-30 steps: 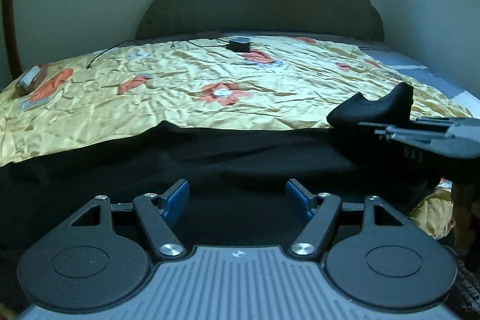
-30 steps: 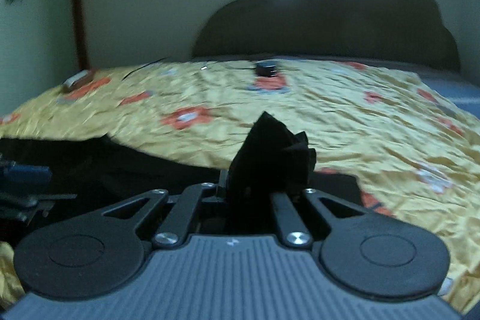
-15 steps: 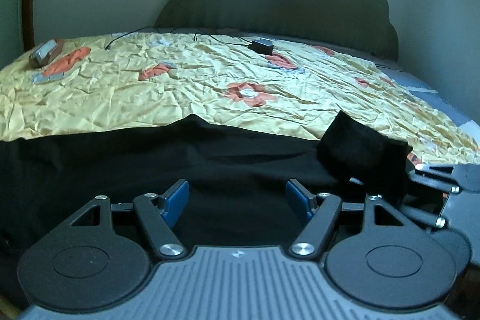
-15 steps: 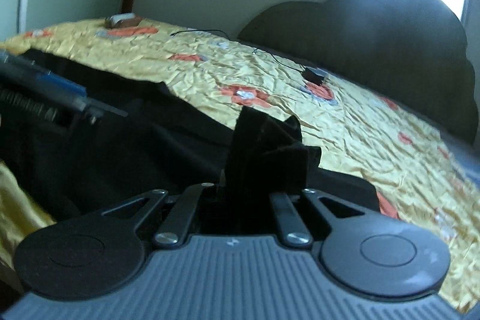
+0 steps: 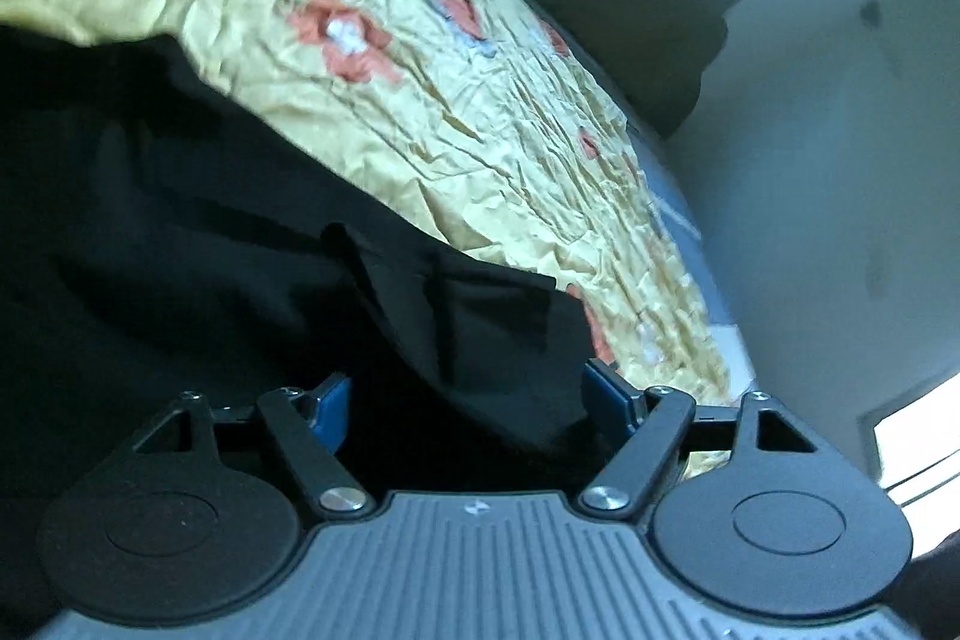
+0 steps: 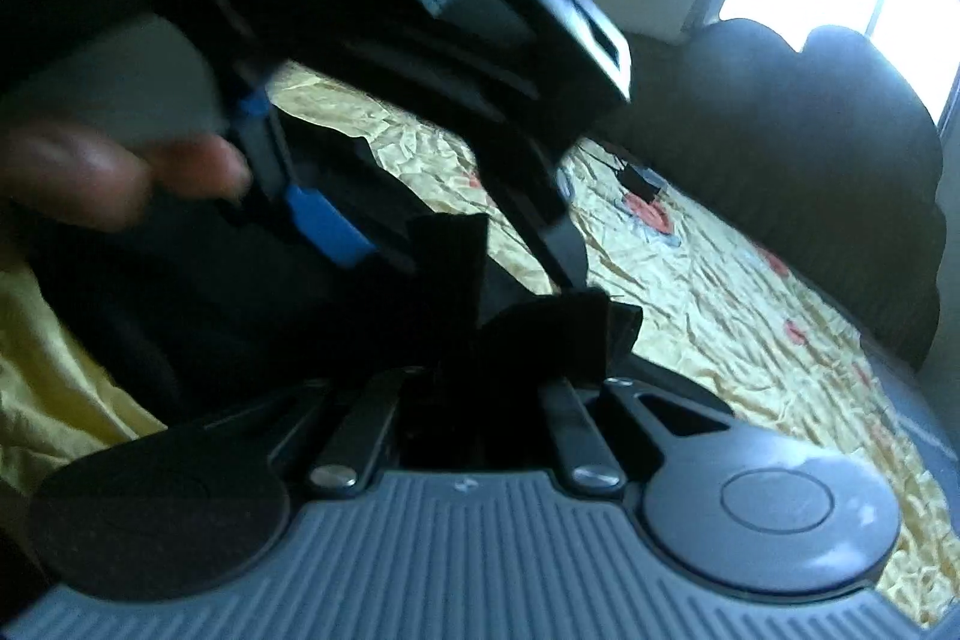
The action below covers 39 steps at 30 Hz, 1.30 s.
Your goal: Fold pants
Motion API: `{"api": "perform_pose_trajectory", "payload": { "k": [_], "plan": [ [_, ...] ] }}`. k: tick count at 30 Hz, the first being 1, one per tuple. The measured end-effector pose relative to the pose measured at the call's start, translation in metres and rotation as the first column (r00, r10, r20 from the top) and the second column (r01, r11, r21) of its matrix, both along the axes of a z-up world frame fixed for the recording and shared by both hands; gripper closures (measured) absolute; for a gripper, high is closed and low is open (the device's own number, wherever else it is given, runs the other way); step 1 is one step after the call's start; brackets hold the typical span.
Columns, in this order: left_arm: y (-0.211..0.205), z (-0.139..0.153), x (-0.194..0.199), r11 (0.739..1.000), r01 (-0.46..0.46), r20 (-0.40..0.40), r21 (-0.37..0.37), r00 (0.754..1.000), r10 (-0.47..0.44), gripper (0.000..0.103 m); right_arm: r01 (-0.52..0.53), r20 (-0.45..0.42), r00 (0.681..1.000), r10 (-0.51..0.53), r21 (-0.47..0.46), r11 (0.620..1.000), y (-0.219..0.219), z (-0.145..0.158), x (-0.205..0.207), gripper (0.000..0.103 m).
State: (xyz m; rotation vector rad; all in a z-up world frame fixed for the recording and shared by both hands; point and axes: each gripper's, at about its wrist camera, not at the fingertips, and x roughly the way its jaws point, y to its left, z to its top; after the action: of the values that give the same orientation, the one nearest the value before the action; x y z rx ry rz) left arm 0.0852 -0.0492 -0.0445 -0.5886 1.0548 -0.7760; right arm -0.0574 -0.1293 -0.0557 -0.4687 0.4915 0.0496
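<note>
Black fabric pants (image 5: 198, 244) lie across the near part of the bed with a crumpled yellow floral bedspread (image 5: 480, 112), a dark layered fold with an edge seam showing just ahead of the left gripper (image 5: 468, 397).

Left gripper: released, blue-padded fingers (image 5: 606, 394) spread wide, pants cloth in the gap but nothing pinched. View is rolled hard, so the tool is tilted.

Right gripper (image 6: 480, 376): clenched on a bunched tuft of the black pants (image 6: 480, 280), which sticks up out of the jaws. The left tool's body and blue pad (image 6: 324, 220) sit very close in front of it, along with the person's hand (image 6: 90, 178), blurred.

Judgement: this is a handover or a second-corner pickup before carrying the fold over.

How to do it well:
- Level the left gripper before closing; pinch the edge seam, not mid-panel, so all layers come along.
- Keep the right grip firm until the left has closed, otherwise the tuft drops.
- Grab the matching corner, so the edge stays taut between the two grippers.
- Watch tool clearance: the two are nearly touching.
- Lift just enough to clear the bedspread so it doesn't drag along.
</note>
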Motion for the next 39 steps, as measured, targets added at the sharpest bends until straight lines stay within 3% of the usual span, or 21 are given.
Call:
{"api": "perform_pose_trajectory", "payload": {
  "k": [4, 8, 12, 17, 22, 25, 31, 39],
  "plan": [
    [0.001, -0.005, 0.005, 0.998, -0.01, -0.052, -0.068, 0.999, 0.007, 0.025, -0.055, -0.004, 0.998, 0.055, -0.161, 0.985, 0.02, -0.014, -0.004, 0.097],
    [-0.007, 0.0, 0.01, 1.0, -0.014, -0.019, -0.006, 1.0, 0.014, 0.025, -0.086, 0.004, 0.996, 0.091, -0.265, 0.96, 0.03, -0.021, -0.009, 0.097],
    [-0.014, 0.012, 0.003, 0.998, 0.003, 0.089, 0.069, 0.996, -0.01, 0.025, -0.108, 0.014, 0.992, 0.122, -0.364, 0.925, 0.04, -0.024, -0.014, 0.097],
    [-0.012, 0.009, 0.009, 0.991, -0.05, 0.119, 0.124, 0.992, 0.035, 0.03, -0.106, 0.021, 0.992, 0.122, -0.367, 0.924, 0.044, -0.025, -0.018, 0.097],
    [-0.012, 0.011, 0.009, 0.982, -0.048, 0.174, 0.182, 0.985, 0.016, 0.07, -0.082, 0.04, 0.994, 0.103, -0.358, 0.93, 0.045, -0.024, -0.018, 0.097],
    [-0.009, 0.014, 0.009, 0.982, -0.059, 0.219, 0.181, 0.976, 0.018, 0.084, -0.069, 0.055, 0.994, 0.094, -0.349, 0.935, 0.048, -0.021, -0.02, 0.097],
    [0.002, 0.007, 0.009, 0.969, -0.111, 0.252, 0.22, 0.966, 0.053, 0.087, -0.079, 0.047, 0.994, 0.103, -0.373, 0.924, 0.058, -0.031, -0.02, 0.097],
    [0.014, 0.013, 0.0, 0.949, -0.172, 0.333, 0.263, 0.94, 0.078, 0.087, -0.107, 0.049, 0.99, 0.135, -0.371, 0.923, 0.042, -0.019, -0.011, 0.097]
  ]
}}
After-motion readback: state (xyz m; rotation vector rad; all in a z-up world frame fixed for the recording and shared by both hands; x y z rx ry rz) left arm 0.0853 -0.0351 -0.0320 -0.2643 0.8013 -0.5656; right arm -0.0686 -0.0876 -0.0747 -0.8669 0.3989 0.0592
